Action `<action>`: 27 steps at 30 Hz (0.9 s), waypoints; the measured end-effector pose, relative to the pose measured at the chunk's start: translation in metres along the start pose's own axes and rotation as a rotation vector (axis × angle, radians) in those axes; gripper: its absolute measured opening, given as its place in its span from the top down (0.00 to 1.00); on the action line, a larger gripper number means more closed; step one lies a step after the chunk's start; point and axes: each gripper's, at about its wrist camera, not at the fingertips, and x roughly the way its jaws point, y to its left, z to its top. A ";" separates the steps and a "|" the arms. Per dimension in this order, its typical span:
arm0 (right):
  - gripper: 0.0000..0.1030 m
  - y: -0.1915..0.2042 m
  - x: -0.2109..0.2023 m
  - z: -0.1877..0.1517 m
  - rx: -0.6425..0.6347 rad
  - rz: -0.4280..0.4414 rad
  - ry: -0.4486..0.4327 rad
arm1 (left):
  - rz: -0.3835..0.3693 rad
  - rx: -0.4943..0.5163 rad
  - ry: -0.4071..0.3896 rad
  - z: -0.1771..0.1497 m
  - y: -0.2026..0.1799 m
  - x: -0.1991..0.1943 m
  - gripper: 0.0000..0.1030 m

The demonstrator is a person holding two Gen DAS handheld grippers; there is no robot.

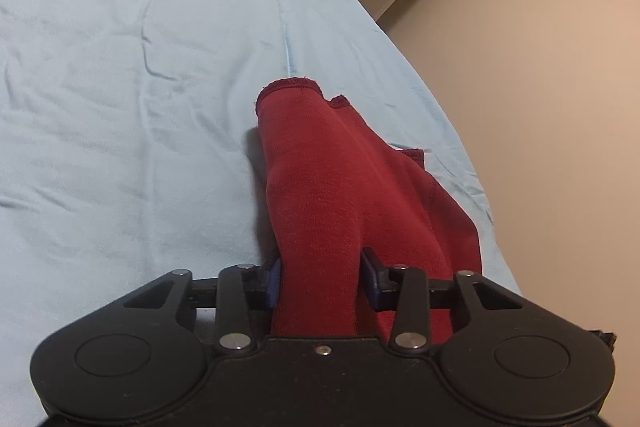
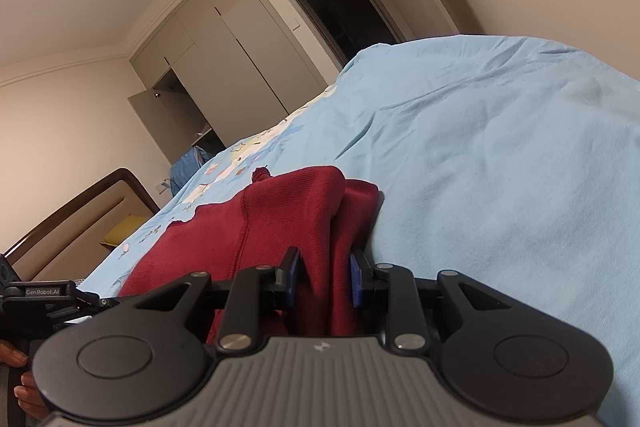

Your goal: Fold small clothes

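Observation:
A dark red knit garment (image 1: 340, 179) lies on the light blue bedsheet (image 1: 120, 107), its hemmed end pointing away from the camera. My left gripper (image 1: 322, 281) is shut on a thick bunch of this cloth between its blue pads. In the right wrist view the same red garment (image 2: 272, 223) drapes toward the left with a seam running down it. My right gripper (image 2: 324, 281) is shut on another fold of it. The left gripper's body (image 2: 40, 297) shows at the left edge of that view, with a hand (image 2: 24, 387) below it.
The bed's right edge (image 1: 460, 131) runs close to the garment, with a beige wall beyond. A patterned part of the sheet (image 2: 224, 175) lies farther up the bed. A wooden bed frame (image 2: 80, 203), a wardrobe with an open door (image 2: 168, 123) and a dark doorway (image 2: 340, 11) stand behind.

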 end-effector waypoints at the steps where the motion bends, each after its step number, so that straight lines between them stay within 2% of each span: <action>1: 0.73 0.000 -0.001 0.000 -0.001 0.000 -0.001 | 0.018 0.021 -0.005 0.000 -0.005 -0.001 0.64; 7: 0.73 0.002 -0.003 -0.002 -0.011 -0.009 -0.008 | 0.113 0.151 -0.036 -0.003 -0.036 -0.007 0.67; 11: 0.75 0.000 -0.006 -0.003 0.003 0.007 -0.026 | 0.127 0.173 -0.047 -0.003 -0.043 -0.010 0.68; 13: 0.81 0.004 -0.011 -0.003 -0.008 0.019 -0.047 | 0.123 0.171 -0.053 -0.003 -0.045 -0.014 0.70; 16: 0.83 0.022 -0.016 0.002 -0.068 0.018 -0.060 | 0.120 0.187 -0.069 -0.002 -0.049 -0.022 0.71; 20: 0.84 0.046 -0.019 0.009 -0.061 0.060 -0.072 | 0.108 0.206 -0.088 0.002 -0.055 -0.042 0.72; 27: 0.84 0.107 0.004 0.021 -0.101 0.147 -0.049 | 0.161 0.199 -0.171 0.022 -0.035 -0.100 0.72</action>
